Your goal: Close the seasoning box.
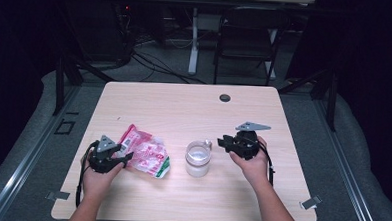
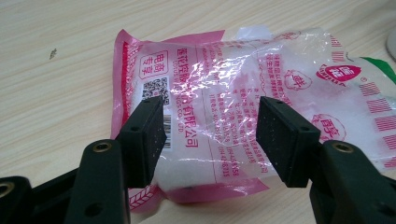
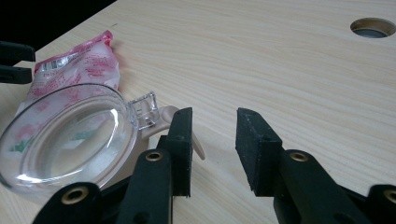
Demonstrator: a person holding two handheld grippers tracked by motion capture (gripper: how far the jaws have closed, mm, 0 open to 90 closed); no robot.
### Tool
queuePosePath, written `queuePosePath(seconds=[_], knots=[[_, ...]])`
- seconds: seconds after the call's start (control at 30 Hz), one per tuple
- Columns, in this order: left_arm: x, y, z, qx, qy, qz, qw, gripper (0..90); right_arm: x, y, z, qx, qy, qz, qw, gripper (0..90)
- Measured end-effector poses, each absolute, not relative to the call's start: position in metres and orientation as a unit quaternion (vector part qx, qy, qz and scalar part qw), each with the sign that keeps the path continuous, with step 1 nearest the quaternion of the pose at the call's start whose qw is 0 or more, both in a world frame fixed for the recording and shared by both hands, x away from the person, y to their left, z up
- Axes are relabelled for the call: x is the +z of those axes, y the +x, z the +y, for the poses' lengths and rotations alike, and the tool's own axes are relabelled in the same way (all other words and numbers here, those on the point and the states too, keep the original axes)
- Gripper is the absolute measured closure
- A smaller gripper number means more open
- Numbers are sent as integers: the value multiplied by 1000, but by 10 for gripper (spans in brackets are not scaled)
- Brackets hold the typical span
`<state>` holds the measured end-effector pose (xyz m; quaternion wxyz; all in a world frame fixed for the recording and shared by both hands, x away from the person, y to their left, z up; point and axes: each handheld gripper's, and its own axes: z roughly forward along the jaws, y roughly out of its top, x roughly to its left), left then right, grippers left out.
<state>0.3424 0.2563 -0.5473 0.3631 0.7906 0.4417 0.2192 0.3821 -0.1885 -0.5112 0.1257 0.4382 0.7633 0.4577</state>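
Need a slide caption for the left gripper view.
Open left gripper poised over a pink-printed plastic bag lying on the wooden table.

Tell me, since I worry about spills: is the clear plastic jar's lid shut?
Shut. The clear plastic jar stands upright with its clear domed lid seated on the rim, clasp tab beside it.

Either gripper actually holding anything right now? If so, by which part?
Nothing is held. The left gripper has its jaws open over the pink bag, pads clear of it. The right gripper is open beside the clear jar, gripping nothing.
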Motion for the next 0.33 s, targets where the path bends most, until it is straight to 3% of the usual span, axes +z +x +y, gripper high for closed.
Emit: queuePosePath(seconds=[0.13,0.33], knots=[[-547,342,257,221,789,442,366,421,-513,383,-189,454,441,763,127,641],[-542,341,259,224,768,453,395,416,-518,385,-192,454,447,755,155,478]])
